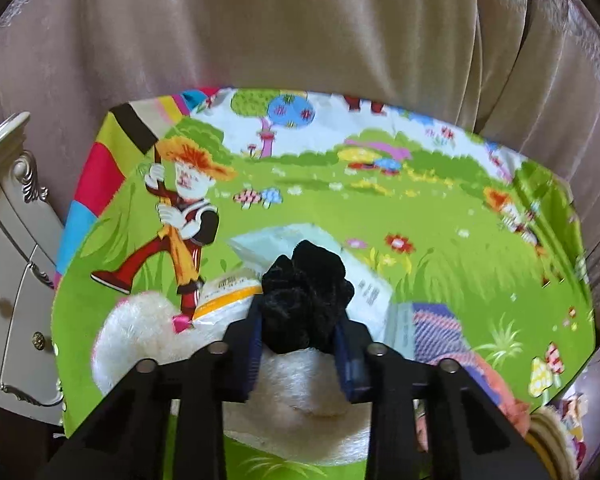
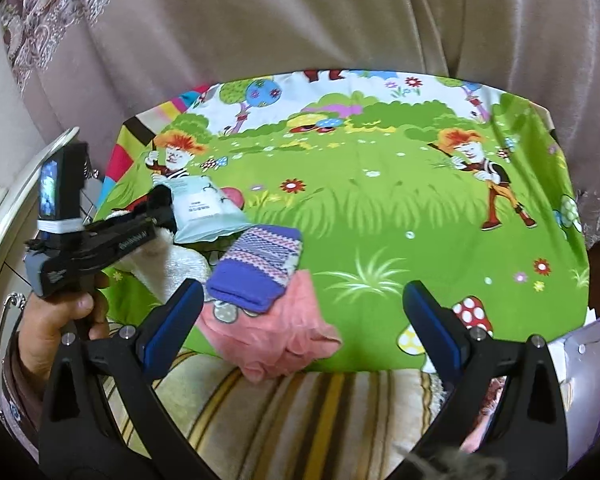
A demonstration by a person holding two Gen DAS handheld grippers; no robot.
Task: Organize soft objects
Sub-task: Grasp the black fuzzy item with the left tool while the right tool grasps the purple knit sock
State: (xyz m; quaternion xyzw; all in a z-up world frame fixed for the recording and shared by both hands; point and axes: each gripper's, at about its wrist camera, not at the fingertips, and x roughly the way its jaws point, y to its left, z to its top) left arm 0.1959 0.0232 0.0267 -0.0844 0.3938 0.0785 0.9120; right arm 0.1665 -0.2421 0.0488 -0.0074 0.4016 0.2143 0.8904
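Note:
A black velvety scrunchie (image 1: 304, 292) sits squeezed between the blue pads of my left gripper (image 1: 300, 316), which is shut on it just above a white fluffy item (image 1: 148, 336). Behind it lie a pale blue packet (image 1: 268, 244) and a packet with a yellow stripe (image 1: 228, 296). In the right wrist view a hand (image 2: 52, 320) holds the left gripper (image 2: 156, 200) at the left. My right gripper (image 2: 304, 292) stands open and wide over a crumpled pink cloth (image 2: 276, 332), with a folded purple patterned knit (image 2: 260, 264) just beyond, touching nothing.
All of this lies on a table under a green cartoon cloth (image 2: 380, 208). A striped cushion (image 2: 284, 412) is at the near edge. A white carved dresser (image 1: 4, 280) stands at the left, and beige curtains (image 1: 300, 20) hang behind.

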